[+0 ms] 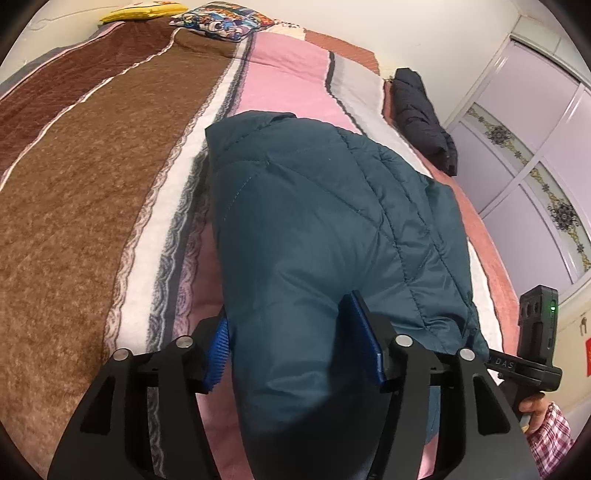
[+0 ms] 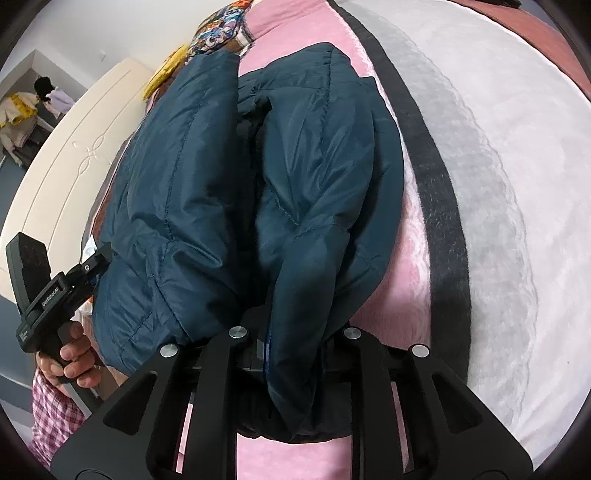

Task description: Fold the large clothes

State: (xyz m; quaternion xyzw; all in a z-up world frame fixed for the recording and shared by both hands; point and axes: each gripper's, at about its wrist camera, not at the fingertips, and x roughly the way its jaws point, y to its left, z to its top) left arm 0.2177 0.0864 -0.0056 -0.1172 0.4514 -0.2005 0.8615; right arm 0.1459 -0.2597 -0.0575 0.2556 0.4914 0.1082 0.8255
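A dark teal quilted puffer jacket [image 1: 325,206] lies partly folded on a striped blanket [image 1: 92,184] on a bed. My left gripper [image 1: 295,339] has its blue pads on either side of a thick bunch of the jacket's near edge and grips it. In the right wrist view the jacket [image 2: 229,177] is doubled into two puffy layers. My right gripper [image 2: 291,343] is shut on the jacket's near edge, with the fabric draped over its fingers and hiding them. The left gripper's handle [image 2: 40,291] shows at the left of the right wrist view.
A folded black garment [image 1: 421,118] lies at the bed's far right edge. A patterned cushion [image 1: 225,18] and a yellow item [image 1: 140,13] sit at the head of the bed. A wardrobe [image 1: 535,155] stands on the right. A cream headboard [image 2: 74,147] is beside the bed.
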